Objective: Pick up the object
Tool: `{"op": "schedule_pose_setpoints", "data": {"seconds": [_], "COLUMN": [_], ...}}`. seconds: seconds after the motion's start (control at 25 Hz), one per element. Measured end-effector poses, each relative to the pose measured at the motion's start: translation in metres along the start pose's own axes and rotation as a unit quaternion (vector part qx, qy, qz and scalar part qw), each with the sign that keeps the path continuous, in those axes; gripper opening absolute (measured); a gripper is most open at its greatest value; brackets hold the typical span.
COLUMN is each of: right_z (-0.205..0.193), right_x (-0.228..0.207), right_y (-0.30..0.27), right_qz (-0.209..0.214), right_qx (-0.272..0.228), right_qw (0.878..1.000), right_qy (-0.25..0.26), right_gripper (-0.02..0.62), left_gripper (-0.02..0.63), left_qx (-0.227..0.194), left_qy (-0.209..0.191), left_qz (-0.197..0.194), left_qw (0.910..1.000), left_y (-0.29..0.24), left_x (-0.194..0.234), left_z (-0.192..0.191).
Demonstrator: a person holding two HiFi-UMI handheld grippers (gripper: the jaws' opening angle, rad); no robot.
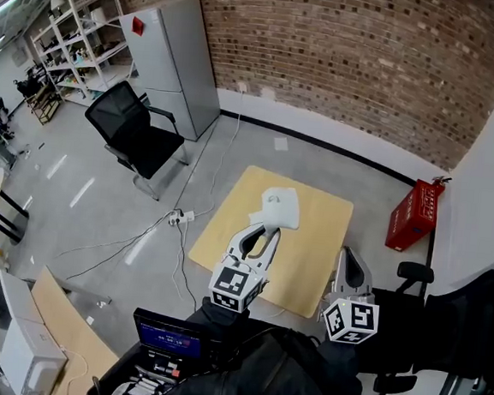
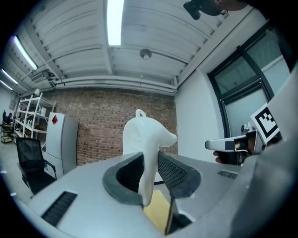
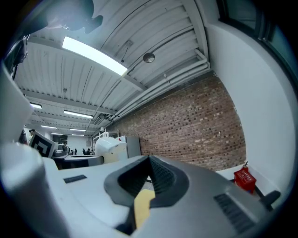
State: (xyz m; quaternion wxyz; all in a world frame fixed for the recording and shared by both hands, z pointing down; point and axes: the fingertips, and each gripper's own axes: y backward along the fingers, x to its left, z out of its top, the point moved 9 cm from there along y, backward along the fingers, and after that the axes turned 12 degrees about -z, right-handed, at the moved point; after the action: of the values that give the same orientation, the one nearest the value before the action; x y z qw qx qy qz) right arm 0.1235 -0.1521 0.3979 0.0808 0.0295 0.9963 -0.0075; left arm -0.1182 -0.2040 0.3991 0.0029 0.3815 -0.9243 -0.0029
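Seen from above, a person holds two grippers over a tan square mat (image 1: 316, 241) on a grey floor. The left gripper (image 1: 267, 231) points level and is clamped on a white object (image 1: 278, 207), a thin moulded piece with a small loop on top. Its ribbed pads pinch the piece's lower edge, and most of the piece stands free beyond the jaws, in the air over the far part of the mat. The right gripper (image 1: 350, 260) hangs beside it over the mat's right edge, its jaws together with nothing between them. The pickup looks all but done. Because the pinch is narrow and sits at one edge, finishing well calls for an even squeeze and a level wrist. A quick roll could let the tall, top-heavy piece pivot or slip. The free gripper is best held apart from the object.
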Motion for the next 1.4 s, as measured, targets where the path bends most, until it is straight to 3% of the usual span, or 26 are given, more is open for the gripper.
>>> {"op": "schedule_pose_setpoints", "data": {"seconds": [1.4], "right_z": [-0.006], "right_x": [-0.008], "right_y": [-0.014], "right_qz": [0.003], "right_qx": [0.011], "right_qw": [1.0], "right_qy": [0.003], "right_gripper": [0.003], "left_gripper": [0.103], "left_qx": [0.015], "left_qy": [0.009], "left_qz": [0.0], "left_qw": [0.9999], "left_y": [-0.013], "left_x": [0.004], "left_z": [-0.008]}}
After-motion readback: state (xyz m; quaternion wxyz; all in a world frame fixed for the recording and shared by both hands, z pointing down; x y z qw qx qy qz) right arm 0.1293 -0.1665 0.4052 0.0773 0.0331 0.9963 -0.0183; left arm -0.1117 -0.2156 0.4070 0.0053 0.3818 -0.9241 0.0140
